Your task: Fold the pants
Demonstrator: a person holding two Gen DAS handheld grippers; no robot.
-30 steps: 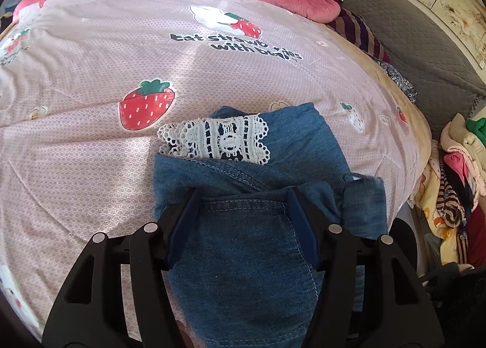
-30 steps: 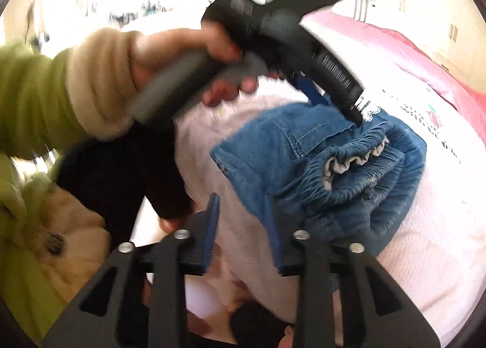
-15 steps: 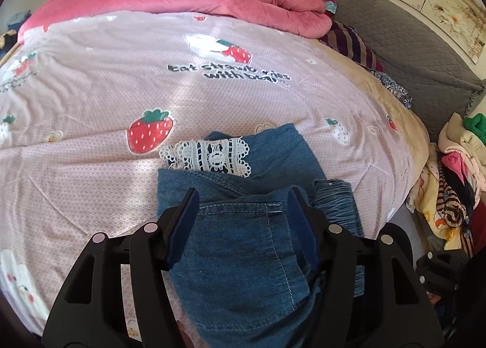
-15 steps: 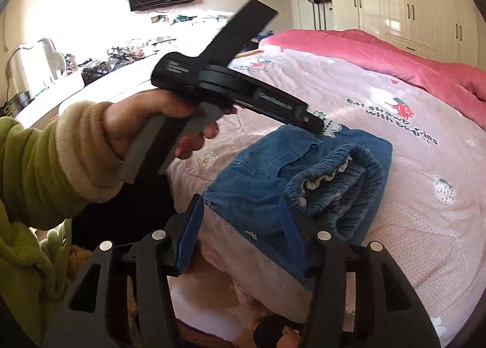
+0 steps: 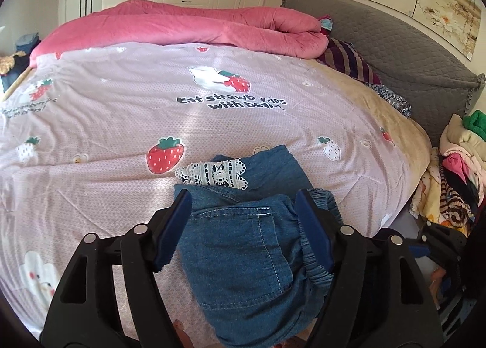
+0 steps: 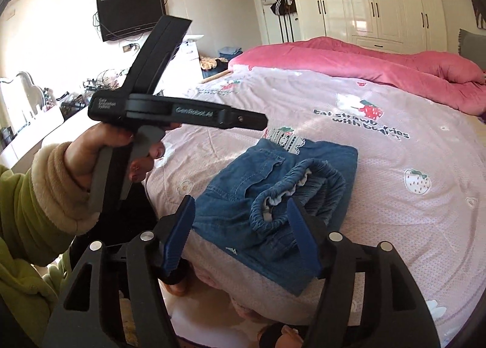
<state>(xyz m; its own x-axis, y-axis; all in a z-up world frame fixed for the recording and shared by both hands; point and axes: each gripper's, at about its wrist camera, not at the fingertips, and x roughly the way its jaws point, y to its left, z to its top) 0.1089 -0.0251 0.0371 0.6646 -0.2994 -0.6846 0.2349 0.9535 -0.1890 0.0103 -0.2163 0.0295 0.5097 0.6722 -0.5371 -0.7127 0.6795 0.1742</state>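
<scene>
Folded blue denim pants [image 5: 252, 244] lie in a bundle near the front edge of the bed, with a white lace trim [image 5: 215, 173] sticking out at the far side. My left gripper [image 5: 243, 196] hovers over them with its jaws opening, and the pads do not press the cloth. In the right wrist view the pants [image 6: 273, 184] show their gathered elastic waistband [image 6: 291, 193] on top. The right gripper [image 6: 241, 202] is above their near end, jaws opening, with nothing pinched. A hand in a green sleeve holds the left gripper [image 6: 258, 120] up to the left of the pants.
The strawberry-print bedsheet [image 5: 152, 111] spreads wide around the pants. A pink quilt [image 5: 188, 24] lies rolled at the far side by a grey headboard [image 5: 395, 50]. A heap of clothes [image 5: 455, 171] sits off the bed's right edge. A dresser [image 6: 36, 123] stands left.
Both grippers have lifted and drawn back from the pants. The right jaws have widened a lot, the left ones somewhat. The pants have stayed folded on the bed.
</scene>
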